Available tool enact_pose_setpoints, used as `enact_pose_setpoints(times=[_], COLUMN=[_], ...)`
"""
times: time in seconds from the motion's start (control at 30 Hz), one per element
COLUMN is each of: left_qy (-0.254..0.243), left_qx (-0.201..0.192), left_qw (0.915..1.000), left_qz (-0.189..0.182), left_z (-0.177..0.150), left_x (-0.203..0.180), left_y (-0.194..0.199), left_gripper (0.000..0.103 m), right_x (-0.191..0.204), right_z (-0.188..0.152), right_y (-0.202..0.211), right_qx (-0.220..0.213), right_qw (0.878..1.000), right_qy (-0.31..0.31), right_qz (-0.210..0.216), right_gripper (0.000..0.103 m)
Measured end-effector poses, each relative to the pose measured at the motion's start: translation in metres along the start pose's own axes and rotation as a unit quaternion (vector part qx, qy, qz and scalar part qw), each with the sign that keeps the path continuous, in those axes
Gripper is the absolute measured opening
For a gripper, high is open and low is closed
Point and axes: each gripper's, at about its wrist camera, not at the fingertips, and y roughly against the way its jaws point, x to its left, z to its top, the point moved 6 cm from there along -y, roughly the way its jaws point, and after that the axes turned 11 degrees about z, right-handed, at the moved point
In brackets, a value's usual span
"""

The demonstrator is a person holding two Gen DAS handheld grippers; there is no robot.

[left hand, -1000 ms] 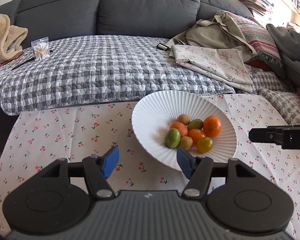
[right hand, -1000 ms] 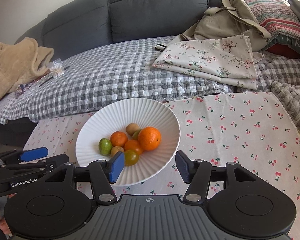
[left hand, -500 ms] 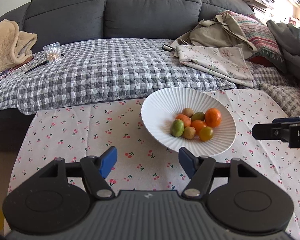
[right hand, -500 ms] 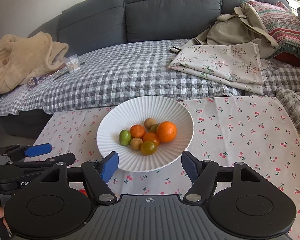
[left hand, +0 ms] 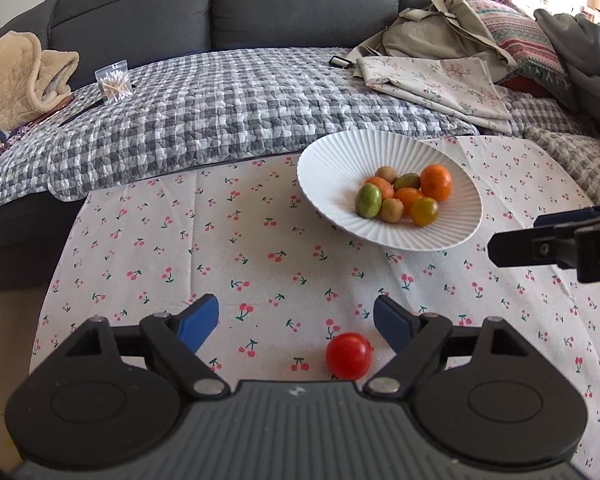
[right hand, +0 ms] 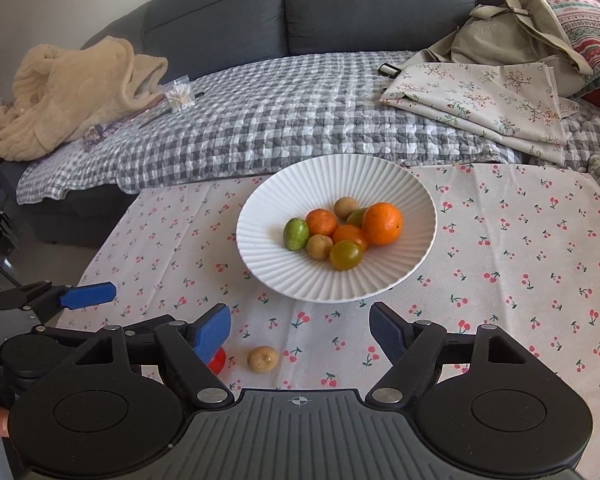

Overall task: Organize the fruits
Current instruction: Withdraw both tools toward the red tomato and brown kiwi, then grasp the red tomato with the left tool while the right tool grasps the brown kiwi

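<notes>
A white ribbed plate [left hand: 328, 160] [right hand: 380, 176] on the cherry-print tablecloth holds several small fruits: oranges, green ones and tan ones. A red tomato [left hand: 348, 355] lies on the cloth just inside my left gripper's [left hand: 296, 320] right finger, untouched; the jaws are opening with nothing pressed. A small tan fruit [right hand: 263, 358] rests on the cloth below my right gripper [right hand: 300, 324], whose jaws are opening too, empty. The red tomato [right hand: 218, 360] peeks out behind the right gripper's left finger. Each view catches the other gripper at its edge.
Behind the table runs a grey sofa with a checked quilt [left hand: 228, 108], a beige blanket [right hand: 72, 92], folded floral cloth [right hand: 480, 96] and a bag of cotton swabs [left hand: 114, 82]. The table's left edge drops off near the left gripper.
Both grippers have drawn back from the plate and their jaws have widened. The red tomato and the tan fruit on the cloth have come into view.
</notes>
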Motion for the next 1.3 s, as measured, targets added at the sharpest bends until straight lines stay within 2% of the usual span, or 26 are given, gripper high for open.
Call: enact_pose_setpoints(times=[0.13, 0.2, 0.43, 0.57, 0.63, 0.83, 0.87, 0.9, 0.93, 1.13, 1.2, 1.3], left_qy=[0.000, -0.004, -0.033, -0.035, -0.034, -0.042, -0.042, -0.042, -0.041, -0.038, -0.029, -0.025], left_qx=[0.003, 0.007, 0.023, 0.015, 0.019, 0.018, 0.018, 0.022, 0.022, 0.027, 0.038, 0.051], left_qw=[1.0000, 0.9999, 0.9988, 0.9988, 0.9990, 0.9987, 0.9985, 0.9983, 0.9982, 0.9981, 0.9983, 0.9983], left_qz=[-0.004, -0.007, -0.028, -0.031, -0.022, -0.024, -0.028, -0.034, -0.037, -0.040, -0.033, -0.012], left_z=[-0.006, -0.010, -0.028, -0.031, -0.033, -0.038, -0.039, -0.039, -0.039, -0.035, -0.033, -0.033], left_x=[0.003, 0.004, -0.013, -0.025, -0.029, -0.033, -0.034, -0.034, -0.035, -0.029, -0.022, -0.012], left_y=[0.002, 0.002, -0.005, -0.017, -0.025, -0.041, -0.043, -0.045, -0.045, -0.042, -0.040, -0.041], left_gripper=[0.090, 0.093, 0.093, 0.092, 0.087, 0.052, 0.039, 0.034, 0.034, 0.034, 0.034, 0.034], right_x=[0.010, 0.012, 0.010, 0.006, 0.002, -0.003, -0.003, -0.004, -0.004, -0.002, -0.002, 0.000], right_z=[-0.008, -0.013, -0.025, -0.031, -0.034, -0.036, -0.035, -0.034, -0.035, -0.042, -0.044, -0.047], right_y=[-0.007, -0.010, -0.022, -0.030, -0.037, -0.047, -0.048, -0.051, -0.054, -0.075, -0.081, -0.088], right_qx=[0.018, 0.030, 0.056, 0.059, 0.059, 0.050, 0.045, 0.039, 0.039, 0.050, 0.053, 0.051], right_qw=[1.000, 0.999, 0.998, 0.998, 0.998, 0.998, 0.998, 0.998, 0.998, 0.997, 0.997, 0.998], right_qy=[0.002, -0.007, -0.033, -0.037, -0.035, -0.044, -0.043, -0.044, -0.046, -0.047, -0.046, -0.044], right_qz=[0.012, 0.018, 0.010, 0.002, -0.012, -0.007, -0.005, -0.002, 0.002, 0.017, 0.016, 0.019], right_gripper=[0.086, 0.093, 0.096, 0.096, 0.096, 0.094, 0.094, 0.094, 0.094, 0.074, 0.066, 0.058])
